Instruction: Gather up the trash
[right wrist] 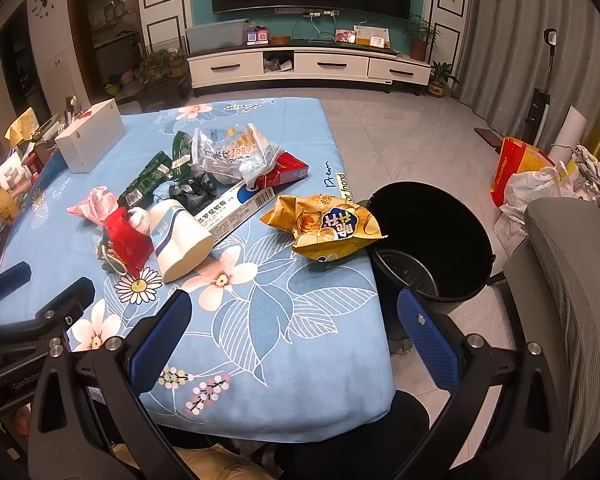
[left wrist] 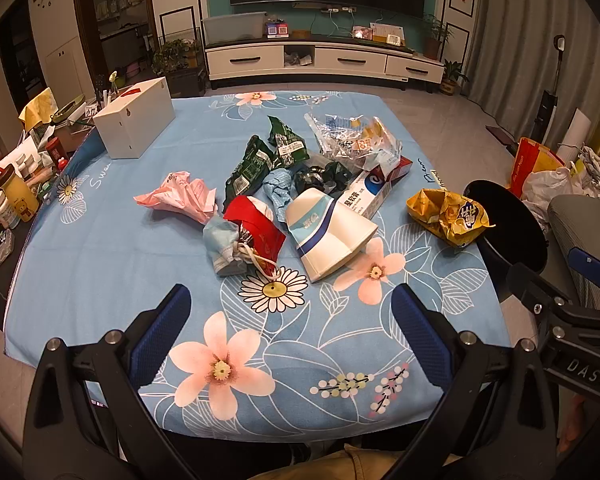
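A pile of trash lies mid-table on the blue flowered cloth (left wrist: 120, 264): a crushed white paper cup (left wrist: 328, 236), a red wrapper (left wrist: 256, 228), pink crumpled paper (left wrist: 180, 198), green packets (left wrist: 260, 156), a toothpaste box (left wrist: 376, 188) and a clear plastic bag (left wrist: 352, 136). A yellow chip bag (right wrist: 324, 226) lies at the table's right edge beside a black bin (right wrist: 432, 240) standing on the floor. My left gripper (left wrist: 292, 312) is open and empty, near the front edge, short of the pile. My right gripper (right wrist: 292, 320) is open and empty, low, between table and bin.
A white box (left wrist: 134, 116) stands at the table's back left. Bottles and clutter (left wrist: 12, 200) crowd a side surface on the left. A grey chair (right wrist: 572, 280) and bags (right wrist: 536, 176) stand right of the bin.
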A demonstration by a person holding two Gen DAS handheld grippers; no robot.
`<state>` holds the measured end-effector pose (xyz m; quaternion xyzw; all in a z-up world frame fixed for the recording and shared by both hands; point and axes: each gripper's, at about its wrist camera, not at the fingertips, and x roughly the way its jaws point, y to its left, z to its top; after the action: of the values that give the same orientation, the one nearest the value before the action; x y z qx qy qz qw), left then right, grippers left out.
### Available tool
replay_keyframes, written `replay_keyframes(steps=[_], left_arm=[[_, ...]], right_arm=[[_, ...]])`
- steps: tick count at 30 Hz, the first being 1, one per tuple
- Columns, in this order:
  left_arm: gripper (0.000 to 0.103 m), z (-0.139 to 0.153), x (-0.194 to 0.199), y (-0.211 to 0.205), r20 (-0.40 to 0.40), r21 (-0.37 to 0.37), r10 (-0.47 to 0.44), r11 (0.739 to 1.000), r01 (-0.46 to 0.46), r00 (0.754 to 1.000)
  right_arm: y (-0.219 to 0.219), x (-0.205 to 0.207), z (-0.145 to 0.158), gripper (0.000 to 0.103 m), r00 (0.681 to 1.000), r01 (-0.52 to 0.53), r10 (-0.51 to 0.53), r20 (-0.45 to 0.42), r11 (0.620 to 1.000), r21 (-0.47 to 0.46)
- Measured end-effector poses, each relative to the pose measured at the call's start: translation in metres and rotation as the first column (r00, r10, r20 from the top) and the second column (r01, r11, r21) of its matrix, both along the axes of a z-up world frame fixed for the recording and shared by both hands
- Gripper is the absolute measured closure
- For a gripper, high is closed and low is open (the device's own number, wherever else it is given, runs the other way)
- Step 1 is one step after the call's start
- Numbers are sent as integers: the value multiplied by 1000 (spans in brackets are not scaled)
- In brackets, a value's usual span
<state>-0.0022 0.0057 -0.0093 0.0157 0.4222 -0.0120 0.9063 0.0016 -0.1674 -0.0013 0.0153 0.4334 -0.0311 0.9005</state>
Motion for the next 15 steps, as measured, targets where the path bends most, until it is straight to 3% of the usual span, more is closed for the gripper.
replay_keyframes(steps=[15], left_arm=[[3, -1, -1, 0, -5, -2, 1, 1000, -1, 1000]], right_arm=[[-1, 1, -3, 2, 1000, 1, -1, -4, 1000, 1]])
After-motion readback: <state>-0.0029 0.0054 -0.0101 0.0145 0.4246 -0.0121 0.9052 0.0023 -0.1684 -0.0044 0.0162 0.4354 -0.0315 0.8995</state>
